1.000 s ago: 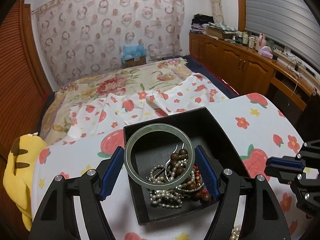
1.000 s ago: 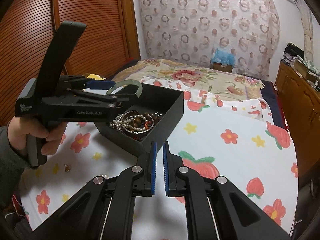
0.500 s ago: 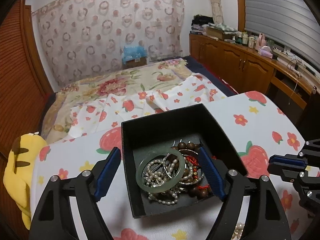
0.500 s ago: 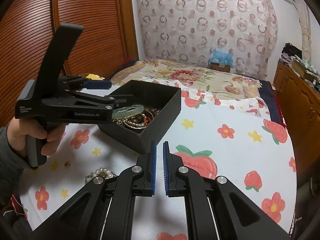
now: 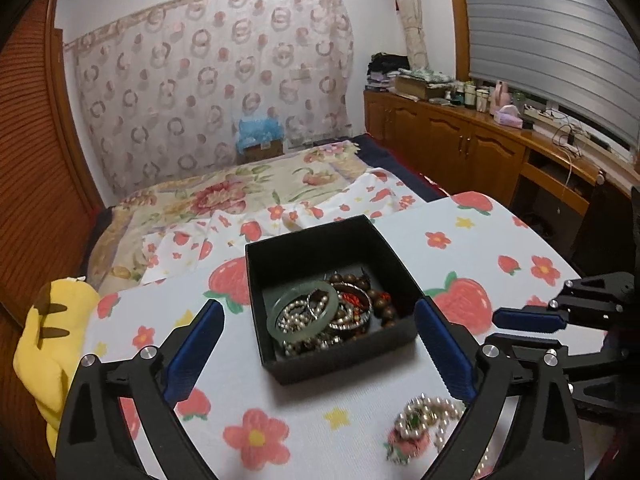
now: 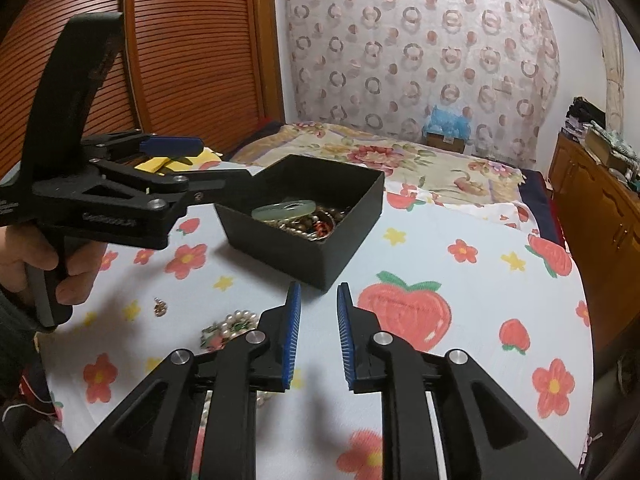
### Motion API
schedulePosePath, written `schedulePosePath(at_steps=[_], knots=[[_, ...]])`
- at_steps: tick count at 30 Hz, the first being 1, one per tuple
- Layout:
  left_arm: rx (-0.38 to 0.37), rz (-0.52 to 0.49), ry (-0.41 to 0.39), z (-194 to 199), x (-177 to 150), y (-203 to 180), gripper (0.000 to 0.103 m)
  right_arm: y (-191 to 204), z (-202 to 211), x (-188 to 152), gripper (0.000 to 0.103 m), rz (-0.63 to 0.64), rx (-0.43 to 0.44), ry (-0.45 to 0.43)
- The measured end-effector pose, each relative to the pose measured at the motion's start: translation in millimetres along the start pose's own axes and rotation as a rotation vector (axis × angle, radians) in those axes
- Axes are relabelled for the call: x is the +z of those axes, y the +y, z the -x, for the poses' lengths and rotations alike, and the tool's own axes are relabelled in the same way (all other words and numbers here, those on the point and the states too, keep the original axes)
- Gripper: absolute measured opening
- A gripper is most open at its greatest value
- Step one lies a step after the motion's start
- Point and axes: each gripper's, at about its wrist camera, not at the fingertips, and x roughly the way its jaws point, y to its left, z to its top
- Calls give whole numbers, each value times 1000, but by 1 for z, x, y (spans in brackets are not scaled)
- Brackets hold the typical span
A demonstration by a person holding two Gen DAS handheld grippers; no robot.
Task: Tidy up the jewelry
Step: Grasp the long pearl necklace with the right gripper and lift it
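A black open box sits on the strawberry-print tablecloth. Inside it a pale green bangle lies on a heap of pearl and brown bead bracelets. My left gripper is open and empty, pulled back in front of the box; it also shows in the right wrist view. My right gripper is partly open and empty, just before the box's near corner. A pearl bracelet with a green piece lies on the cloth near me.
A small earring lies on the cloth at the left. A yellow plush toy sits at the table's left edge. A bed stands beyond the table, wooden cabinets at the right.
My left gripper opened and let the green bangle drop into the box, then drew back toward me. My right gripper's jaws opened from nearly shut.
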Motion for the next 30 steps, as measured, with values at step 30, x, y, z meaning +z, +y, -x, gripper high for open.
schedulePosePath(at_steps=[30], knots=[[3, 125, 127, 35, -118, 45, 94, 38, -24, -35, 21, 100, 11, 187]])
